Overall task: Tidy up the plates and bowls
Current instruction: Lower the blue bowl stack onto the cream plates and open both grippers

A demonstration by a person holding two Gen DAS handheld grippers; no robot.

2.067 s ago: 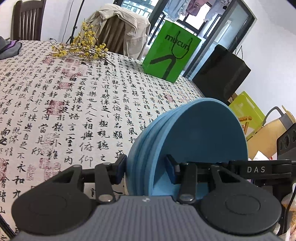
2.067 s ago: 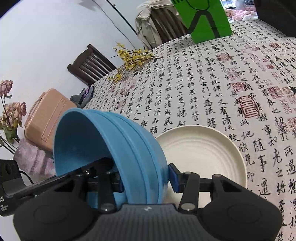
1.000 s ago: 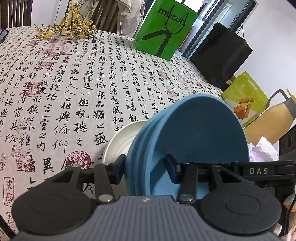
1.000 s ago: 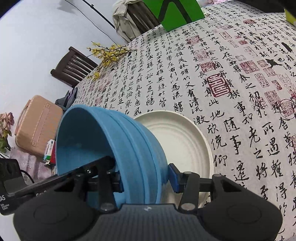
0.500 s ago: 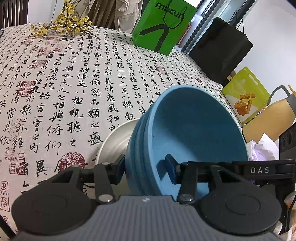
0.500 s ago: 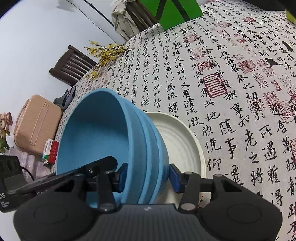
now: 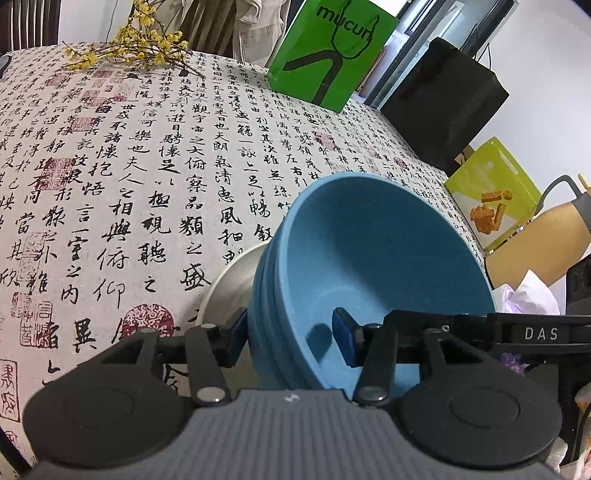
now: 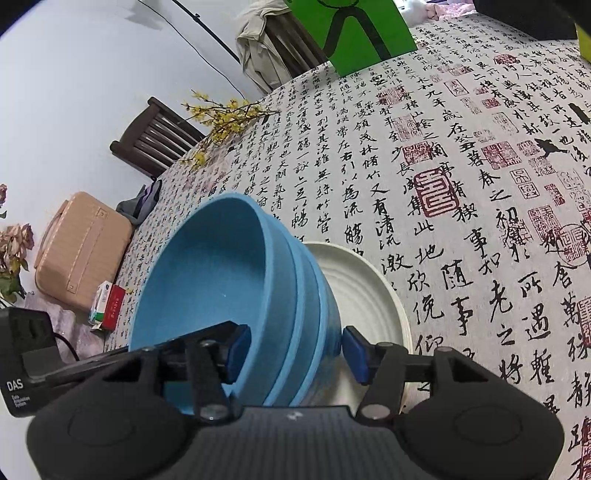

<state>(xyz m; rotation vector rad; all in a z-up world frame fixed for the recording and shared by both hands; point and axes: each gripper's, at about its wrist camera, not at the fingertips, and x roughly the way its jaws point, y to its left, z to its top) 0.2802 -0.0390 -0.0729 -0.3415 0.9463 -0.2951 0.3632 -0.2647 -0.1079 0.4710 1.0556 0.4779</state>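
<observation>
A stack of three nested blue bowls (image 7: 369, 258) (image 8: 207, 280) sits on a cream ribbed plate (image 7: 232, 284) (image 8: 362, 295) on the calligraphy-print tablecloth. It leans a little. My left gripper (image 7: 288, 341) straddles the stack's near rim, one pad outside the wall and one inside. Its jaws are opening and small gaps show at the pads. My right gripper (image 8: 295, 350) straddles the opposite rim the same way. Its jaws are opening too, and its outer pad stands clear of the bowl wall.
A green paper bag (image 7: 332, 48) (image 8: 358, 33) and yellow flower sprigs (image 7: 136, 48) lie at the far side of the table. A black bag (image 7: 443, 103), a yellow-green box (image 7: 491, 192) and a tan jug (image 7: 535, 251) stand past the right edge. A chair (image 8: 155, 136) and a pink suitcase (image 8: 81, 251) are beyond the left.
The bowl stack has tipped from steeply on edge to mouth-up, settling onto the cream plate. Both grippers' jaws have spread away from the bowl walls.
</observation>
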